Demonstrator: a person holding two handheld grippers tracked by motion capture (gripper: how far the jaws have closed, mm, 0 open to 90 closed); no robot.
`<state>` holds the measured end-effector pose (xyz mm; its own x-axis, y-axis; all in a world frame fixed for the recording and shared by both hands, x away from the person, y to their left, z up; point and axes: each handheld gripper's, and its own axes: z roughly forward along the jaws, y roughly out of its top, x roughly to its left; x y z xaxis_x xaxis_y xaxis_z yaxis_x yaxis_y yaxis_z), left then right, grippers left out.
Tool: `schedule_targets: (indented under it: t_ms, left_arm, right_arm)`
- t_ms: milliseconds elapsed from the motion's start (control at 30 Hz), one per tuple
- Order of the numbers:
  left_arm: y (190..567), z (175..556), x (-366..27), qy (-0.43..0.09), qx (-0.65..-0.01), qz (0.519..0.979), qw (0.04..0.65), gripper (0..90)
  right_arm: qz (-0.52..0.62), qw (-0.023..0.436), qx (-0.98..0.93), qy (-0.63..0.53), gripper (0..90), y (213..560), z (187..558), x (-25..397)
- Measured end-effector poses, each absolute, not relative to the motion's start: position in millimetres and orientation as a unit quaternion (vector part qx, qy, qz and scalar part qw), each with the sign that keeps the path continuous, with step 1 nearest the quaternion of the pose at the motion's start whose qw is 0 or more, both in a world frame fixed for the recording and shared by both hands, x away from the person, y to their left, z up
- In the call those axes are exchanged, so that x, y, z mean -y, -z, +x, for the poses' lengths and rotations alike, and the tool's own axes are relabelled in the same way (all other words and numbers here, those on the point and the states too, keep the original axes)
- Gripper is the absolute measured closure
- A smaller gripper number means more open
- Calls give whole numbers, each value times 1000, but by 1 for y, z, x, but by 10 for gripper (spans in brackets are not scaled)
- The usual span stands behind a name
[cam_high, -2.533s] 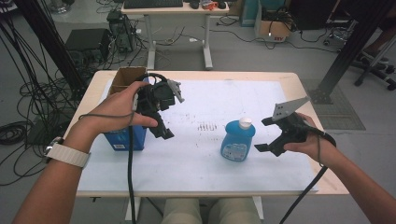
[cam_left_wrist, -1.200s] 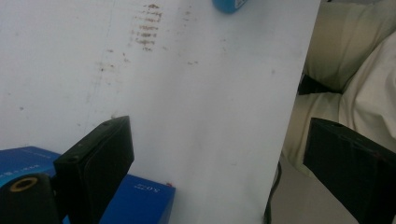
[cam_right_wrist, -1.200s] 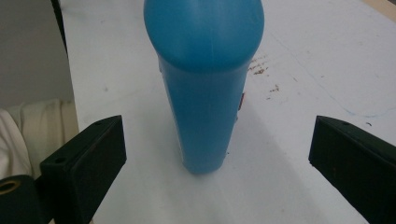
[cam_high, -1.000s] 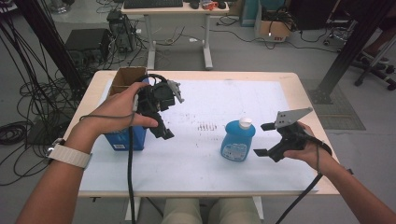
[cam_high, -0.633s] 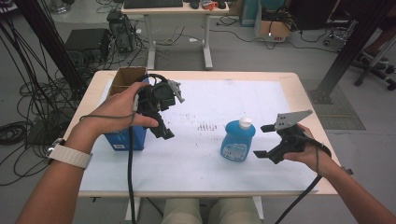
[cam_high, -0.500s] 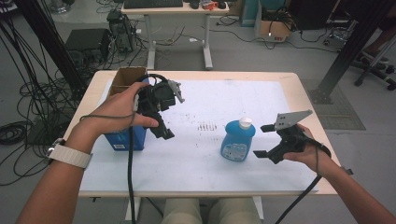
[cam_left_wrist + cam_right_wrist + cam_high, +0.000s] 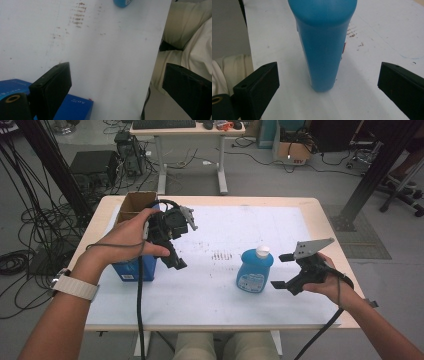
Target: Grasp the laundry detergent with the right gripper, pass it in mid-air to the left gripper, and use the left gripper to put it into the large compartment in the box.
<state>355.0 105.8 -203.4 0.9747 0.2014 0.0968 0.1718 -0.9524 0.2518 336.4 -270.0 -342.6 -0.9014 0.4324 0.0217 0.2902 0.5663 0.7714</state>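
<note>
Since the earlier frames the right gripper (image 7: 283, 270) has dropped lower near the table's (image 7: 305, 207) right edge, jaws spread wide and level with the upright blue bottle (image 7: 254, 270) standing just ahead between them, untouched, while the left gripper (image 7: 176, 259), jaws also spread, stays raised near the left edge.

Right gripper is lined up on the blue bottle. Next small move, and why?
Probably ease the right gripper forward until its jaws flank the blue bottle, then close. In the right gripper view the bottle stands upright and centred between the wide-open jaws but ahead of them, untouched. The left gripper is held open near the blue box.
</note>
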Motion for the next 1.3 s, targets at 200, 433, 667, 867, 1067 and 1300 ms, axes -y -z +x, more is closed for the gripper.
schedule_targets:
  t_ms: [200,433,667,867,1067,1300]
  left_arm:
    - [203,355,-106,-61,-93,986,122,89]
    - [202,355,-105,-61,-93,986,121,89]
    - [200,354,-105,-64,-92,986,123,90]
    - [201,353,-105,-63,-94,986,124,90]
    - [200,354,-105,-63,-92,986,122,90]
    - [200,355,-106,-62,-95,986,124,90]
  right_arm:
    - [203,87,-880,-420,38,341,335,271]
    - [203,88,-879,-422,45,340,334,272]
    - [204,88,-879,-423,47,339,333,273]
    - [203,89,-879,-422,49,339,332,273]
    - [202,84,-879,-423,54,339,332,273]
    - [204,84,-878,-424,56,339,332,273]
